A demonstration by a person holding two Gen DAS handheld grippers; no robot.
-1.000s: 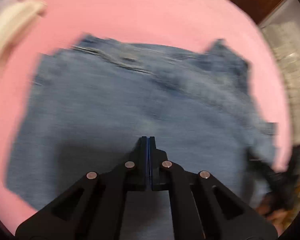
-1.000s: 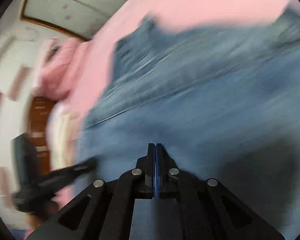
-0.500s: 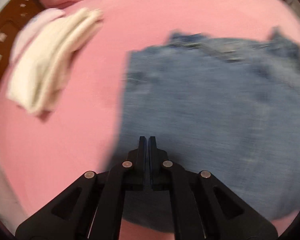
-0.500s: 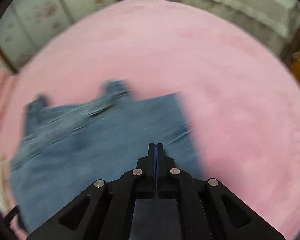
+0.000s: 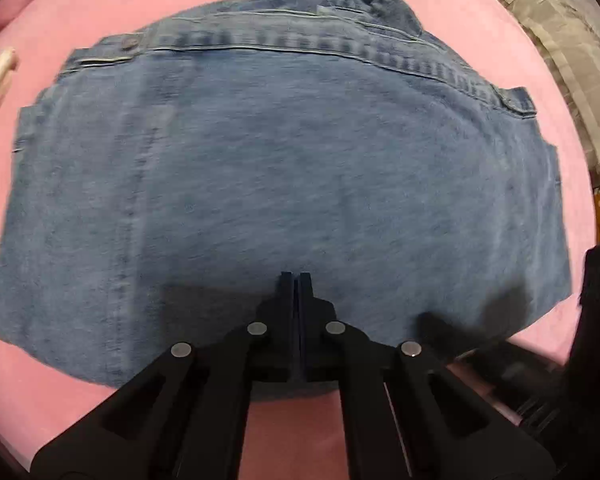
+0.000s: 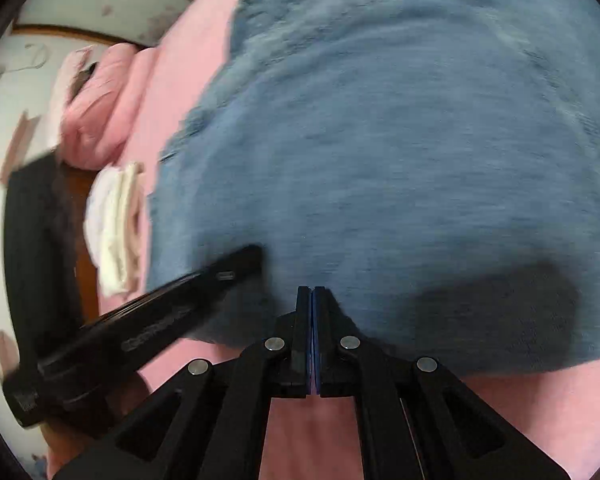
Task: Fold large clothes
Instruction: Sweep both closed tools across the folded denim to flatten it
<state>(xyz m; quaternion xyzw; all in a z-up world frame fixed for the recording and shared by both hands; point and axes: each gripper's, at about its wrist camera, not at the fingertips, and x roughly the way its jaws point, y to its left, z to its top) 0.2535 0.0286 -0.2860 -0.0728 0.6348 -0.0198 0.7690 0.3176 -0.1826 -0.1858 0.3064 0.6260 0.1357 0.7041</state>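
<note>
Folded denim shirt (image 5: 300,168) lying flat on pink bed (image 5: 480,12), collar at far edge. Left claw (image 5: 296,280) pressed together, empty, over near hem. Right claw (image 6: 312,292) pressed together, empty, likewise. White folded cloth (image 6: 116,224) beside shirt. No containers seen.

A bedroom in a home is indicated by a bed spread with a pink sheet (image 6: 520,412), which fills most of both views. Pink bedding (image 6: 100,108) is bunched at the far left end of the sheet, against a dark wooden frame (image 6: 82,196), and a folded stack of white cloth (image 6: 116,224) is laid at the sheet's left edge. Beyond the bedding a pale wall with a faint flower pattern (image 6: 112,4) is seen. A folded denim garment (image 5: 284,168) is laid out in the middle of the sheet
</note>
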